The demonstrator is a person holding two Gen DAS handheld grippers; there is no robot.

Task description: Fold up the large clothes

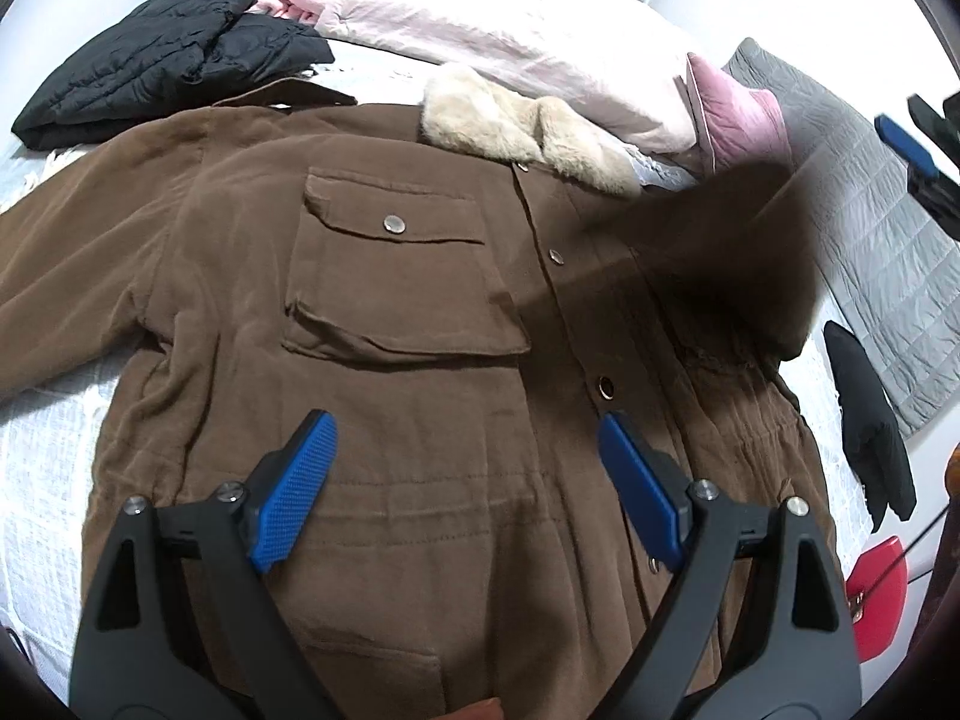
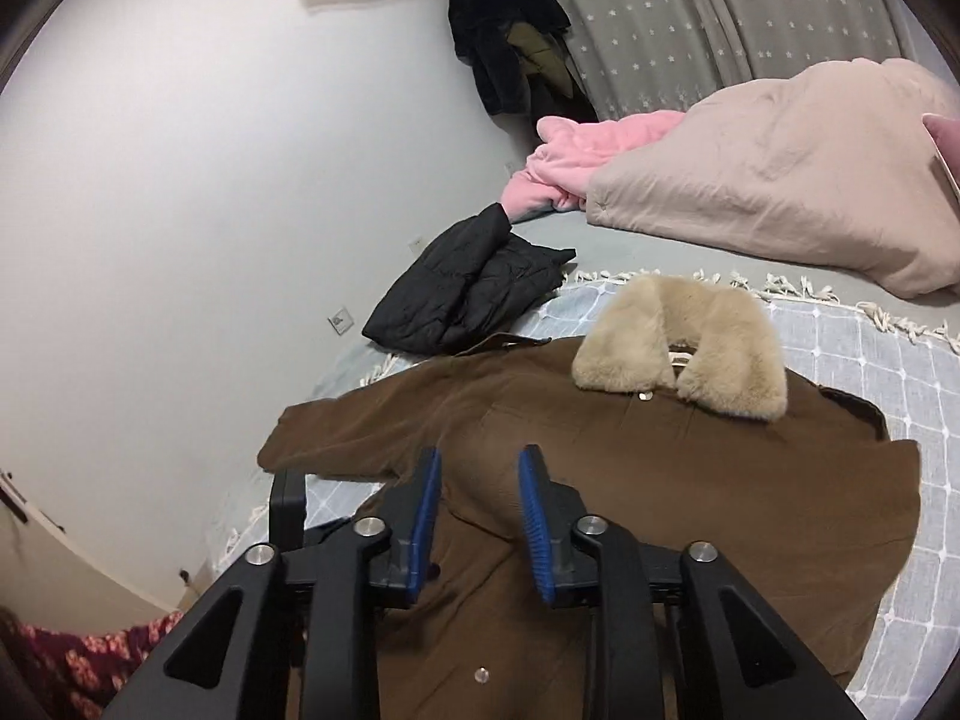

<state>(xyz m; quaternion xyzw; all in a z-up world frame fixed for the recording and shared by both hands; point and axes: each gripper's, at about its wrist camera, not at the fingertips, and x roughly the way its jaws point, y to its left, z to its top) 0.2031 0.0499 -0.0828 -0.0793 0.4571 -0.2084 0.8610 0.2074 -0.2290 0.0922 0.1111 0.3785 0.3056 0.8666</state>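
My left gripper (image 1: 465, 468) has its fingers spread wide over the brown jacket (image 1: 372, 360), gripping nothing, chest pocket (image 1: 390, 276) just ahead. Right gripper (image 2: 480, 516) fingers sit narrower around a raised fold of it, can't tell if they're pinching. Jacket's flat on the bed (image 2: 870, 372), fur collar (image 2: 684, 348) beyond the fingers.

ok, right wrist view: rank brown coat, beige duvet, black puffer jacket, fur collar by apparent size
1. brown coat, though it lies nearest the camera, which inflates it
2. beige duvet
3. black puffer jacket
4. fur collar
The jacket and collar look close in size; that order is unsure.
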